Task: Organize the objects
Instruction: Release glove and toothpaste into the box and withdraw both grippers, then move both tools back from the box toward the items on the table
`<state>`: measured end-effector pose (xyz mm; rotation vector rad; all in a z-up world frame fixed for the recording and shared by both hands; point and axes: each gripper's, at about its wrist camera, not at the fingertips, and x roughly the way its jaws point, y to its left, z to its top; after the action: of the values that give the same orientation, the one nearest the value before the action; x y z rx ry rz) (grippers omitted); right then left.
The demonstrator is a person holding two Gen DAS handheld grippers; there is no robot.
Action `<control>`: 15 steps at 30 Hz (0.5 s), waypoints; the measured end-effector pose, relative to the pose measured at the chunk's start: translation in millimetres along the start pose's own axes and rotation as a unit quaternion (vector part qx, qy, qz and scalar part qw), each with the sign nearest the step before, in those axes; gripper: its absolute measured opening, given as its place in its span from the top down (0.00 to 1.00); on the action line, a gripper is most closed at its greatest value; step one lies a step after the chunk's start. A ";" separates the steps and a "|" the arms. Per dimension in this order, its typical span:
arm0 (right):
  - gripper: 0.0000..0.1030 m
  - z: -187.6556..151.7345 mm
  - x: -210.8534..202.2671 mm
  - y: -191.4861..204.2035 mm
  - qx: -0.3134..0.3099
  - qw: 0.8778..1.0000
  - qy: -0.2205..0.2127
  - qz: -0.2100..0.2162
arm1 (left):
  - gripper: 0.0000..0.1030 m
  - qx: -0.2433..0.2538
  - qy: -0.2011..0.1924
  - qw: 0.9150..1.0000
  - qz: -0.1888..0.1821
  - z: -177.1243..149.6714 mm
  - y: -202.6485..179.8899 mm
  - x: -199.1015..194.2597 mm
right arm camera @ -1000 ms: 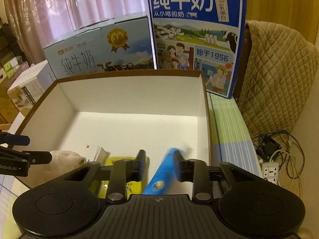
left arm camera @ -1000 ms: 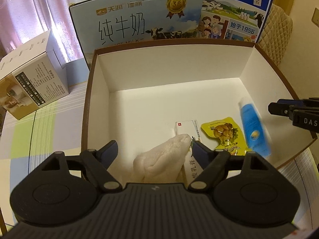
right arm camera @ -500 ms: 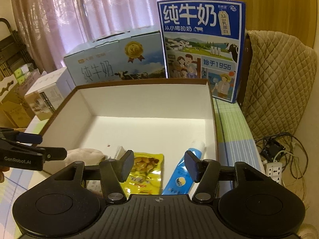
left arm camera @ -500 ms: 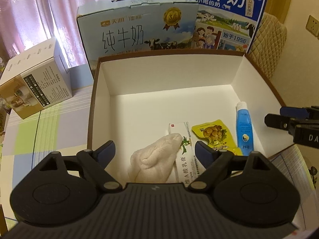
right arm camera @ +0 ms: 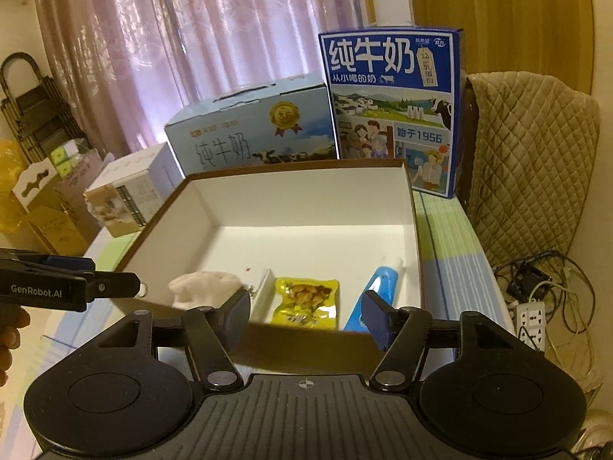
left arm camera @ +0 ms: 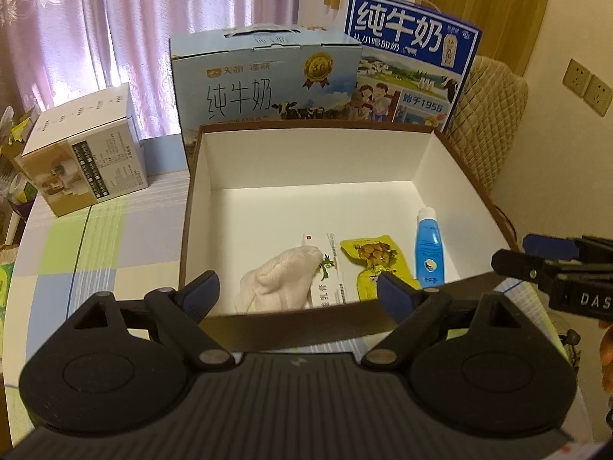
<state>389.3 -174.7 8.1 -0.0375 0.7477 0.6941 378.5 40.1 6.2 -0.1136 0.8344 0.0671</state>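
Observation:
A brown box with a white inside (left arm camera: 306,161) (right arm camera: 302,195) stands on the table. In it, along the near wall, lie a cream cloth (left arm camera: 277,281) (right arm camera: 203,287), a white medicine carton (left arm camera: 329,280) (right arm camera: 260,287), a yellow snack pouch (left arm camera: 377,260) (right arm camera: 306,299) and a blue tube (left arm camera: 428,247) (right arm camera: 377,287). My left gripper (left arm camera: 297,293) is open and empty, just outside the near wall. My right gripper (right arm camera: 306,312) is open and empty, also in front of the near wall.
Two blue milk cartons (left arm camera: 268,80) (right arm camera: 394,111) stand behind the box. A white carton (left arm camera: 84,149) sits at the left on the checked tablecloth (left arm camera: 95,253). A quilted chair (right arm camera: 528,161) and a power strip with cables (right arm camera: 532,318) are at the right.
The blue tube dropped from my right gripper into the box and lies still. Both grippers have pulled back from over the box to in front of its near wall.

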 end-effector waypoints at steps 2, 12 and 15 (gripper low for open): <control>0.40 -5.7 -9.1 2.7 0.002 1.000 -0.002 0.002 | 0.15 -0.001 -0.005 1.000 -0.001 -5.1 -0.9 -9.3; 0.40 -38.2 -41.7 13.2 0.015 1.000 0.008 0.007 | 0.15 -0.008 -0.004 1.000 -0.013 -38.9 -7.7 -48.6; 0.40 -49.1 -47.2 13.4 0.023 1.000 0.016 0.008 | 0.15 -0.013 0.003 1.000 -0.019 -51.0 -8.0 -55.4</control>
<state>326.6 -204.2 4.4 -0.0011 0.7950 0.6938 304.8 24.9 13.9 -0.1539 0.8364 0.0425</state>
